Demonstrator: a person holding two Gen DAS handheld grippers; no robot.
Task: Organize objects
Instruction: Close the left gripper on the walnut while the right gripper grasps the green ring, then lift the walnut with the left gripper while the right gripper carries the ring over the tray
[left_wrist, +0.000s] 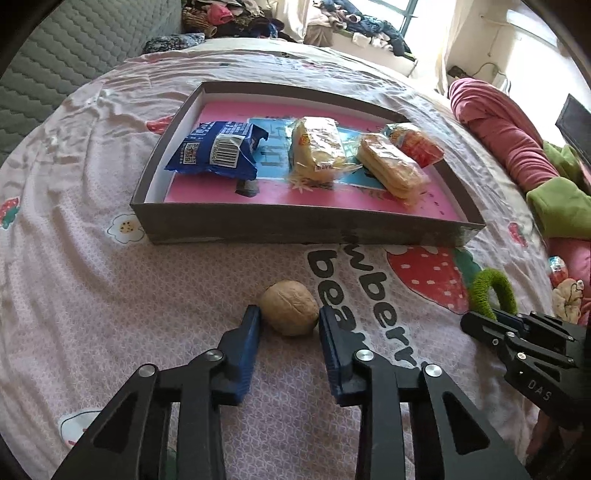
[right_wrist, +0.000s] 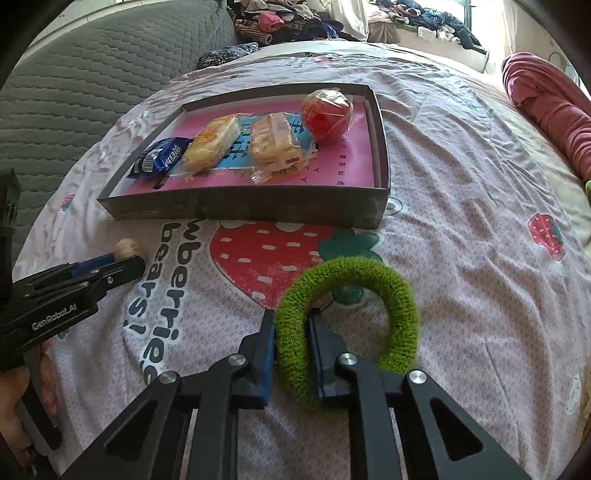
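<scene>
On the pink strawberry-print bedsheet (left_wrist: 110, 295), at 6 o'clock of the shallow grey cardboard tray (left_wrist: 295, 225), the left tongs (left_wrist: 290, 317) pinch a round tan walnut (left_wrist: 290, 312); the right tongs (right_wrist: 291, 332) clamp a fuzzy green hair ring (right_wrist: 369, 273).

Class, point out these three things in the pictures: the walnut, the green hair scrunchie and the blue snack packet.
walnut (left_wrist: 289, 313): left wrist view, middle of its shell.
green hair scrunchie (right_wrist: 400, 295): right wrist view, upper right arc of the ring.
blue snack packet (left_wrist: 216, 151): left wrist view, near the barcode label.
</scene>
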